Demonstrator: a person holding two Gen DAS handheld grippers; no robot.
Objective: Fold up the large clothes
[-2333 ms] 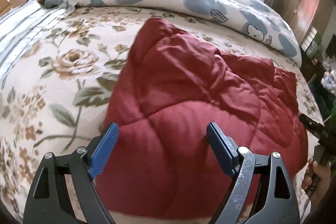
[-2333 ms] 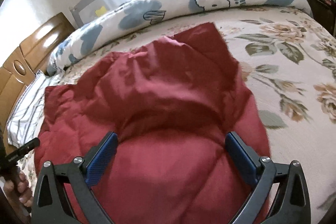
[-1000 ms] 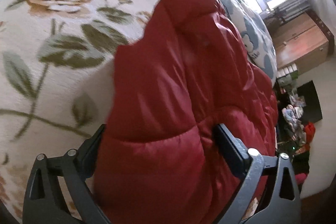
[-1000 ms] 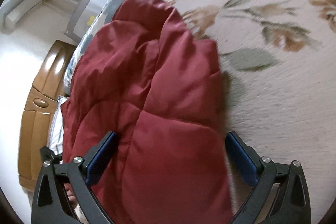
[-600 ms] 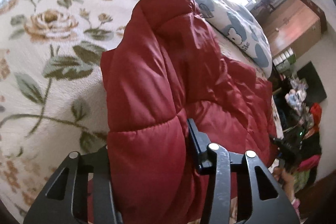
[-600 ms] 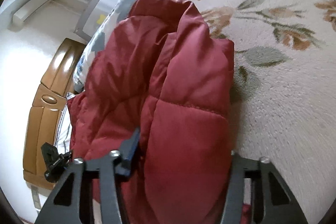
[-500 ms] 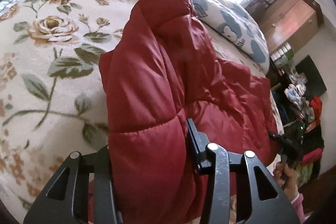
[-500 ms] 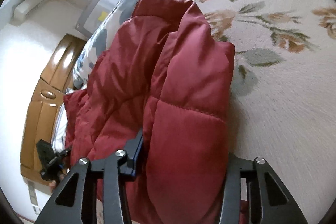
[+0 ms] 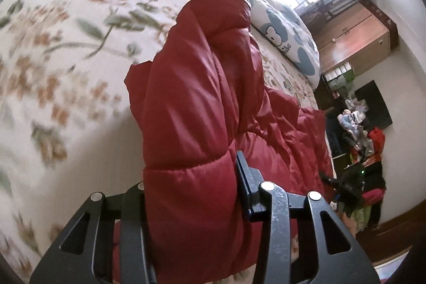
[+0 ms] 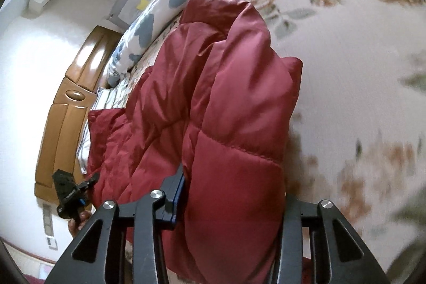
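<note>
A red padded jacket (image 9: 202, 87) lies on the floral bed cover (image 9: 66, 71). Its near edge is raised off the bed in a thick fold. My left gripper (image 9: 190, 177) is shut on the left end of that fold, and only its right blue pad (image 9: 241, 169) shows beside the fabric. In the right wrist view the same jacket (image 10: 226, 97) bulges up between the jaws of my right gripper (image 10: 234, 185), which are still closing on it. The left blue pad (image 10: 179, 185) presses into the padding. The far fingers of both grippers are hidden behind the fabric.
A quilt with blue flowers (image 9: 279, 25) runs along the far side of the bed. A wooden headboard (image 10: 69, 103) stands on the left in the right wrist view. Beyond the bed's edge are a wooden wardrobe (image 9: 354, 36) and a pile of clutter (image 9: 367, 151).
Both grippers went from wide open around the jacket's near edge to shut on it. They have lifted the edge and carried it forward over the rest of the jacket.
</note>
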